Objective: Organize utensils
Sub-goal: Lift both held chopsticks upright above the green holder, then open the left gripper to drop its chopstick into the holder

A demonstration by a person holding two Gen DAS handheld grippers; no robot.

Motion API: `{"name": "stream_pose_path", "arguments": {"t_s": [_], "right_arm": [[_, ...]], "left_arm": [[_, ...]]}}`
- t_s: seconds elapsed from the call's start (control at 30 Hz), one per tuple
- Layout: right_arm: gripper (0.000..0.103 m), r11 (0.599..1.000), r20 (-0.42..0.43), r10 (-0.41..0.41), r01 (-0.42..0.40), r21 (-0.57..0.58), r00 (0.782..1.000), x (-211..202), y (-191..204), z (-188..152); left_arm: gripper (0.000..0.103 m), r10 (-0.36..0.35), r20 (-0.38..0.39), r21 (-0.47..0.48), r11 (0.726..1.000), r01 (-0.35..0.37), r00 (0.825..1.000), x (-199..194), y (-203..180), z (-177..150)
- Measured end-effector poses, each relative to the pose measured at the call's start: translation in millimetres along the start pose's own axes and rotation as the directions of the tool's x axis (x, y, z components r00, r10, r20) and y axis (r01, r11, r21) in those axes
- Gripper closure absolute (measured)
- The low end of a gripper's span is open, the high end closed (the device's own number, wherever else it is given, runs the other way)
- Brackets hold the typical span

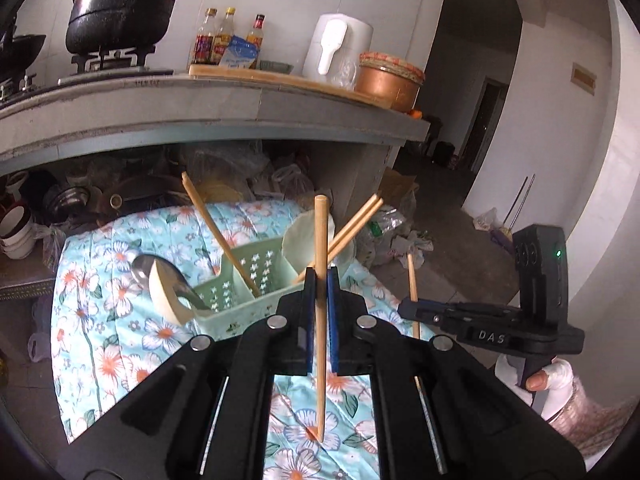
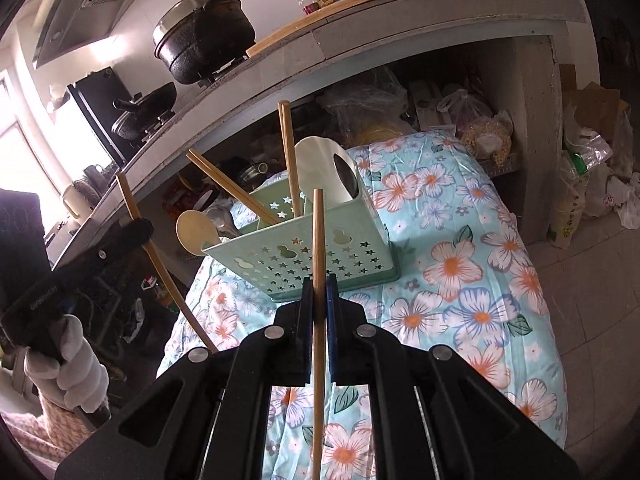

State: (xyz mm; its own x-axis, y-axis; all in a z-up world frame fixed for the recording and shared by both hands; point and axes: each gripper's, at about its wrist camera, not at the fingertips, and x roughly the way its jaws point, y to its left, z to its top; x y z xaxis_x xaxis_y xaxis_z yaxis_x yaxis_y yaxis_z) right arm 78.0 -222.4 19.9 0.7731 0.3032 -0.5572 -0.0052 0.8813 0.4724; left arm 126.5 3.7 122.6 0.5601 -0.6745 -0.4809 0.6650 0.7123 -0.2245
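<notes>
A wooden chopstick (image 1: 320, 312) stands almost upright, pinched between the blue pads of the left claw (image 1: 320, 280); its top rises above the pads and its lower end hangs below them, over a floral cloth (image 1: 116, 360). A second chopstick (image 2: 318, 300) is pinched the same way in the right claw (image 2: 320, 284), upright, crossing in front of a pale green utensil caddy (image 2: 304, 256). The caddy sits on the cloth just beyond both claws. More chopsticks (image 2: 290, 160) lean out of its middle compartments, and a cream spoon (image 2: 198, 232) and a white ladle (image 2: 320, 172) stick up from its ends. Behind it runs a grey kitchen bench (image 1: 200, 108) carrying a black pot (image 1: 120, 16) and sauce bottles (image 1: 228, 38). A gloved hand (image 2: 72, 360) grips the left claw's handle.
</notes>
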Motion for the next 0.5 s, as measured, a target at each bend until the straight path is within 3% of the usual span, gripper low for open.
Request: {"name": "stream_pose_path", "arguments": {"t_s": [0.17, 0.33, 0.5], "right_arm": [[0.097, 1.000, -0.002, -0.002, 0.002, 0.014, 1.000, -0.7, -6.6, 1.1], [0.097, 1.000, -0.007, -0.004, 0.004, 0.027, 1.000, 0.1, -9.8, 0.9], [0.097, 0.999, -0.011, 0.000, 0.000, 0.036, 1.000, 2.3, -12.0, 1.3]], "left_arm": [[0.098, 0.017, 0.171, 0.045, 0.999, -0.025, 0.985, -28.0, -11.1, 34.8], [0.098, 0.037, 0.332, 0.067, 0.996, -0.063, 0.943, -43.4, -20.1, 62.3], [0.098, 0.087, 0.394, 0.074, 0.989, -0.126, 0.915, -26.1, -21.3, 80.6]]}}
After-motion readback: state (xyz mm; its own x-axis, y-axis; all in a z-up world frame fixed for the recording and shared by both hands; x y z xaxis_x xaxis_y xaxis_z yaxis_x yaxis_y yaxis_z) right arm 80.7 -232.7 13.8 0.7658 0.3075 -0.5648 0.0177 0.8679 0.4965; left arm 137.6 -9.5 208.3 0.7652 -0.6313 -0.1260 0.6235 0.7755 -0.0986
